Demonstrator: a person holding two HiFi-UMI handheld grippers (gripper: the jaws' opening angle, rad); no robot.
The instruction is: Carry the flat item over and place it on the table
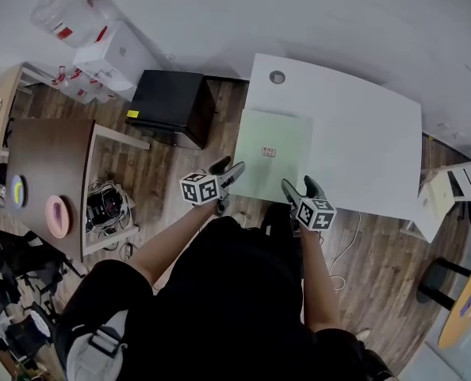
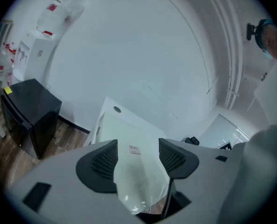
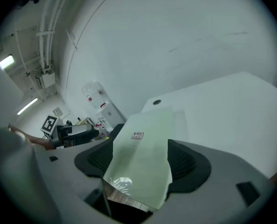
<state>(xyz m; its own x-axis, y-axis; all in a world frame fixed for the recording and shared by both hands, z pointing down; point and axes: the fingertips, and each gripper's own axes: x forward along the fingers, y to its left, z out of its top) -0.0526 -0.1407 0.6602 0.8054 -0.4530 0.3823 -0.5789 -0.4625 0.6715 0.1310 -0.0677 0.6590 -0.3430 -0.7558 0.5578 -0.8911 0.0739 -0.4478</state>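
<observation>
Currently the step in hand is the set-down. The flat item [image 1: 271, 153], a pale green sheet with a small label near its middle, lies for most of its length on the white table [image 1: 362, 133]. Its near edge reaches to the table's front edge, where I stand. I judge the carry finished and the release all but complete.

Left gripper [image 1: 229, 171]: jaws stand wide apart. Its own view shows the sheet's near left corner in the gap between the pads [image 2: 103, 160], but the pads do not clamp it. I read this gripper as released.

Right gripper [image 1: 295, 189]: jaws likewise wide apart. The sheet's near right corner sits in the gap and lies partly across one jaw. I see no pinch here either, so I read it as released.

Next move, as I judge it: draw both grippers straight back off the corners, clear of the sheet. If a jaw catches a corner, the sheet could be pulled back off the edge.
</observation>
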